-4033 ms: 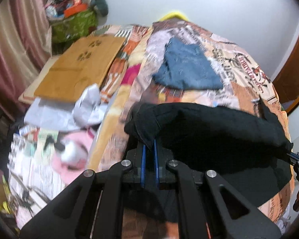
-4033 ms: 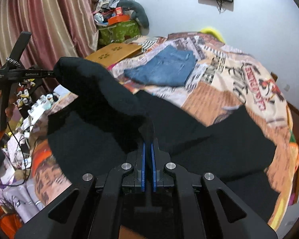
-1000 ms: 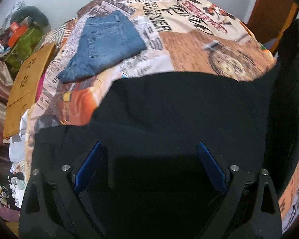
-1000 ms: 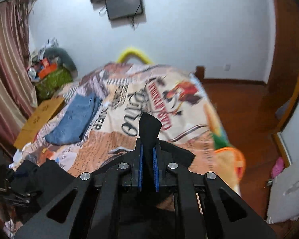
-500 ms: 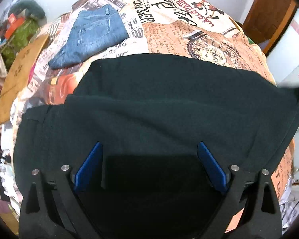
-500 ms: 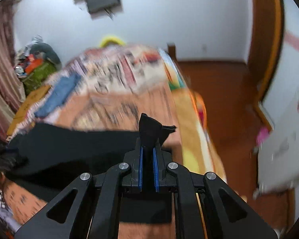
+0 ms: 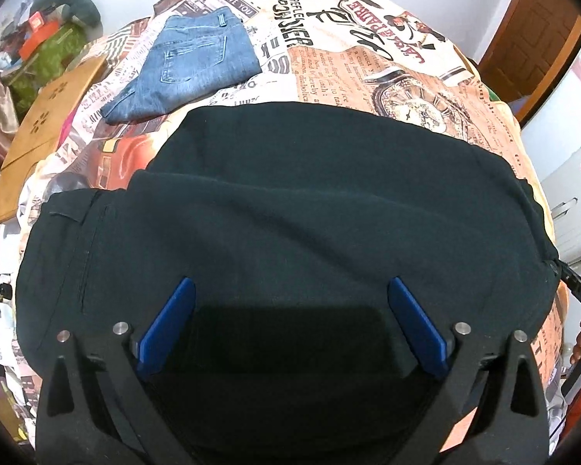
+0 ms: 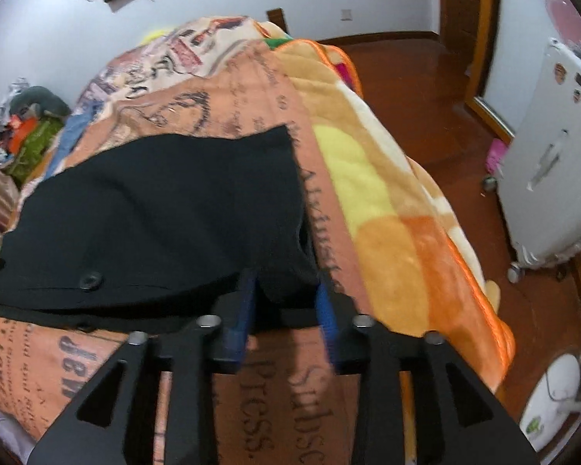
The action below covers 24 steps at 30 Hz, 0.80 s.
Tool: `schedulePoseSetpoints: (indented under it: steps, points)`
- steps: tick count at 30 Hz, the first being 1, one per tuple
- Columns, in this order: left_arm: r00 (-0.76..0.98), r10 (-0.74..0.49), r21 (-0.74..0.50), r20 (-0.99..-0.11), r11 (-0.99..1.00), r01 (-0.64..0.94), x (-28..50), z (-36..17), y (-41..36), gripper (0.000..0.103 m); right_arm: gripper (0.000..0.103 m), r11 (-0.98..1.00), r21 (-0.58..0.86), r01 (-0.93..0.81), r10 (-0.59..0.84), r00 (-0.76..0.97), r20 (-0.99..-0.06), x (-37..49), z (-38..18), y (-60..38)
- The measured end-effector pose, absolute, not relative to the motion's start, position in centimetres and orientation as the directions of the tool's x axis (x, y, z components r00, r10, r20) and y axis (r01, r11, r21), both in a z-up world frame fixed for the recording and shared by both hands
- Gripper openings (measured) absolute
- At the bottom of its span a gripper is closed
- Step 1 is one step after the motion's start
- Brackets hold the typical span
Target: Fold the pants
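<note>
Black pants (image 7: 290, 201) lie spread flat across the bed (image 7: 368, 62), on its newspaper-print cover, folded lengthwise with one layer over the other. Left hand-held gripper (image 7: 290, 310) hovers above the near edge of the fabric, blue pads (image 7: 166, 325) spread wide, nothing between them. Right hand-held gripper (image 8: 286, 310) sits at the pants' corner near the bed's edge; its jaws are opening, a flap of black cloth (image 8: 282, 286) still between the pads but no longer pinched. A button (image 8: 90, 281) shows on the pants' near edge. Folded blue jeans (image 7: 189, 66) rest farther up the bed, apart from the pants
</note>
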<state>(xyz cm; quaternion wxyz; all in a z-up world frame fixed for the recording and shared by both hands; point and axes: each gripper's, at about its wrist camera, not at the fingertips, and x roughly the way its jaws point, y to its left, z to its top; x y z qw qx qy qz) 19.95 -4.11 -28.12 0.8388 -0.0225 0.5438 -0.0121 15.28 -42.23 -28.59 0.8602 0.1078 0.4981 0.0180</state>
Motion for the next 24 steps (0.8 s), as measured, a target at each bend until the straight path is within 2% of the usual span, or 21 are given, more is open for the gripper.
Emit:
schedulePoseSetpoints:
  steps: [7,11,12,18,24]
  points:
    - [0.397,-0.063,-0.062,-0.916,0.998,0.016,20.0,-27.6,-3.8,0.101,0.038,0.989,0.137,0.063,0.082,0.539,-0.838,14.6,-25.5,-42.0]
    - [0.447,-0.033,-0.031,-0.894,0.999,0.012,19.9,-25.8,-2.7,0.101,0.049,0.993,0.115,0.010,0.086,0.599,-0.796,15.4,-22.5,-40.2]
    - [0.465,-0.022,-0.019,-0.885,1.000,0.011,19.8,-25.2,-2.3,0.101,0.049,0.994,0.107,-0.013,0.092,0.617,-0.782,15.7,-21.6,-39.3]
    - [0.554,0.043,0.028,-0.832,0.999,-0.035,19.8,-21.8,2.1,0.101,0.049,0.985,0.057,-0.162,0.154,0.683,-0.714,18.0,-17.2,-33.8]
    - [0.595,0.122,0.064,-0.794,0.991,-0.117,19.9,-20.0,8.1,0.101,0.049,0.944,0.057,-0.326,0.274,0.675,-0.685,21.4,-15.3,-26.6]
